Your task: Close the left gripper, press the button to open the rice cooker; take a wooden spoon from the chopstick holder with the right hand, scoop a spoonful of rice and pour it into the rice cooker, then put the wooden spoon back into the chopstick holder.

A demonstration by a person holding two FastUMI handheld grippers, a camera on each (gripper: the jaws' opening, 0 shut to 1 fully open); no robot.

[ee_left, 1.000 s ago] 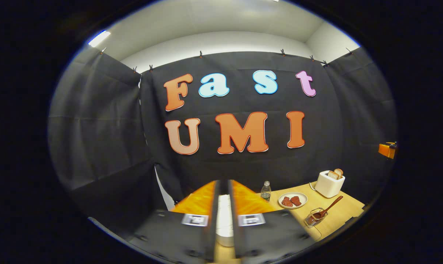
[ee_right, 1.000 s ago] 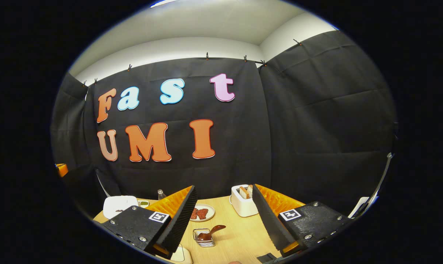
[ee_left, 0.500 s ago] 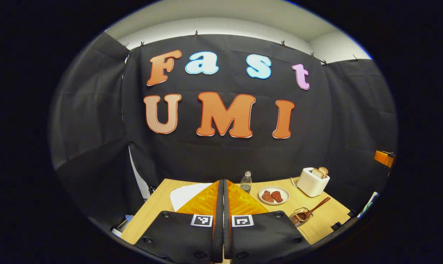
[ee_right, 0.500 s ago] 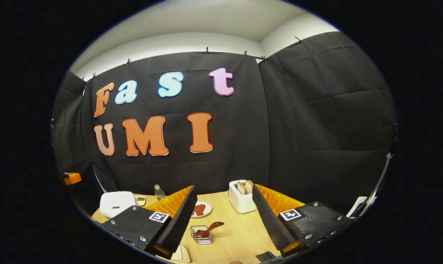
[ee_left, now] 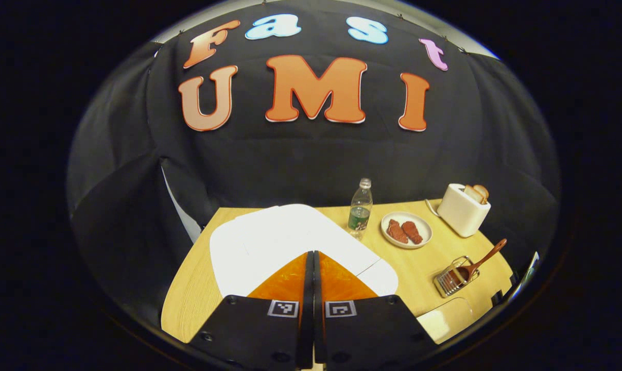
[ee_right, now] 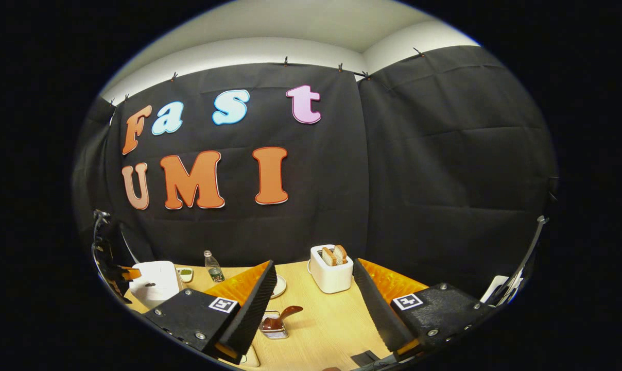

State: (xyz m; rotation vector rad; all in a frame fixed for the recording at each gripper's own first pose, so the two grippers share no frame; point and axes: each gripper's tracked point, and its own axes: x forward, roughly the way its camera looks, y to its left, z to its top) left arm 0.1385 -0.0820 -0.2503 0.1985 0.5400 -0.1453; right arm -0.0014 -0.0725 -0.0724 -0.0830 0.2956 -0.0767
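The white rice cooker [ee_left: 290, 242] is sitting lid-down at the worktop's [ee_left: 187, 304] left edge, directly under the left gripper [ee_left: 311, 273], whose jaws are pressing together, likely readying a button push. The right gripper [ee_right: 313, 299], jaws apart, is facing the wire chopstick holder [ee_right: 274, 330] carrying the wooden spoon [ee_right: 282, 317].

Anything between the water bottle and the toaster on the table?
Yes. In the left gripper view, a plate with two reddish pieces of food sits between the water bottle and the toaster.
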